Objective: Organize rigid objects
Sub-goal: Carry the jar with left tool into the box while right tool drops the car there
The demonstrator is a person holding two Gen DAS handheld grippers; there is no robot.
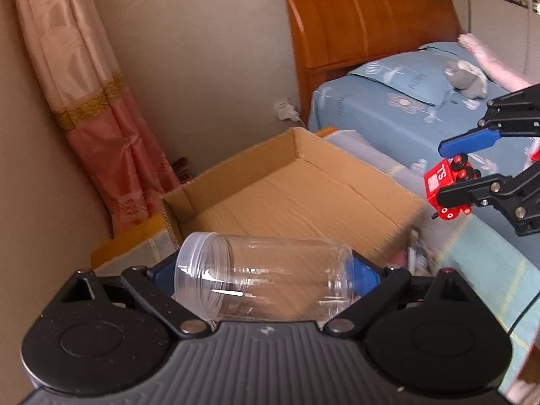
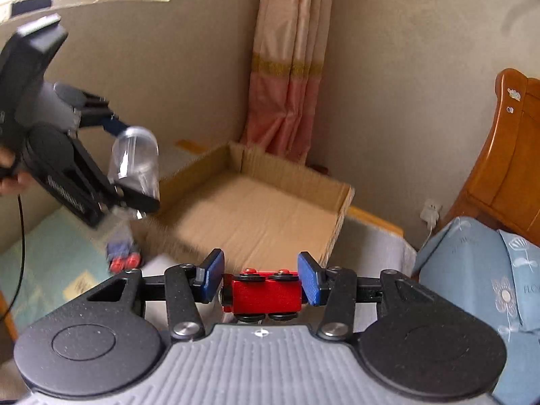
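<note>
The red toy car carries the only legible writing: white characters on its side that read "TS" in the left wrist view, beside a white square marking too blurred to read. Dark strips of print on the pale panel at the upper right of that view are too small to make out.

The left gripper is closed on a clear plastic jar, gripped end to end: one blue pad presses its bottom at the right, the other sits at its open, threaded mouth at the left. The jar lies sideways across the lower centre of the frame, in front of the near wall of the cardboard box. In the right wrist view the same jar shows at the left edge, held above the box's near left corner.

The right gripper is closed on the toy car, a blue pad against each end, the wheels facing up and down. In the left wrist view this gripper hangs at the right edge, beside the box's right wall and above the bedding.

The box stands open-topped at mid-frame, its floor bare. Its far corner is near the curtain and wall; a wooden headboard rises at the right. A small blurred toy with red wheels lies outside the box's near left corner.
</note>
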